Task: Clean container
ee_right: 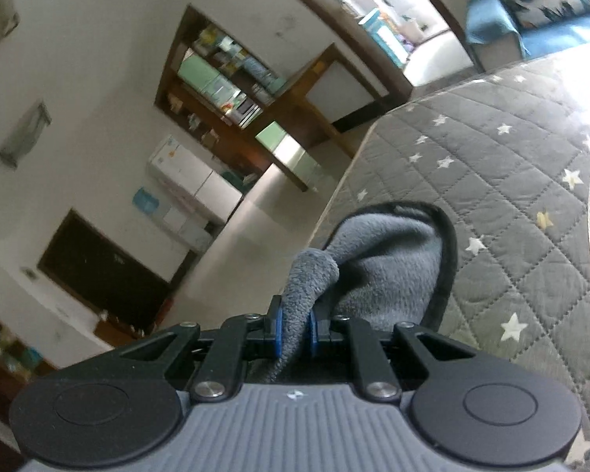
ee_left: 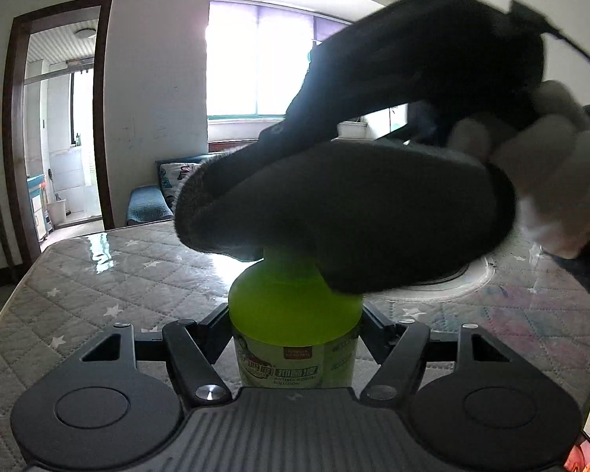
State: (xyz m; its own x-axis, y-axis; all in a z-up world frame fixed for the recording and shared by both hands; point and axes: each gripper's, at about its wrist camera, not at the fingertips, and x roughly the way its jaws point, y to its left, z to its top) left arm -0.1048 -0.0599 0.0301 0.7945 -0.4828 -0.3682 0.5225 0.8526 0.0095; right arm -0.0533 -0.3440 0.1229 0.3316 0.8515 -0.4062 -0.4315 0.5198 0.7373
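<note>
A translucent green bottle (ee_left: 295, 306) with a pale label stands upright over the quilted mattress (ee_left: 110, 275). My left gripper (ee_left: 295, 328) is shut on its body, one finger on each side. A dark grey fleece cloth (ee_left: 346, 216) lies over the bottle's top and hides the cap. In the right wrist view, my right gripper (ee_right: 294, 330) is shut on a bunched fold of the cloth (ee_right: 389, 259) between its blue pads (ee_right: 276, 332). A white-gloved hand (ee_left: 562, 181) holds that gripper above and to the right of the bottle.
A white round dish (ee_left: 474, 279) lies on the mattress behind the bottle, to the right. The mattress edge (ee_right: 346, 181) drops to a bare floor (ee_right: 255, 236). Beyond are a doorway (ee_left: 59, 118), a bright window (ee_left: 255, 59), a blue sofa (ee_left: 147, 204) and wooden shelves (ee_right: 224, 90).
</note>
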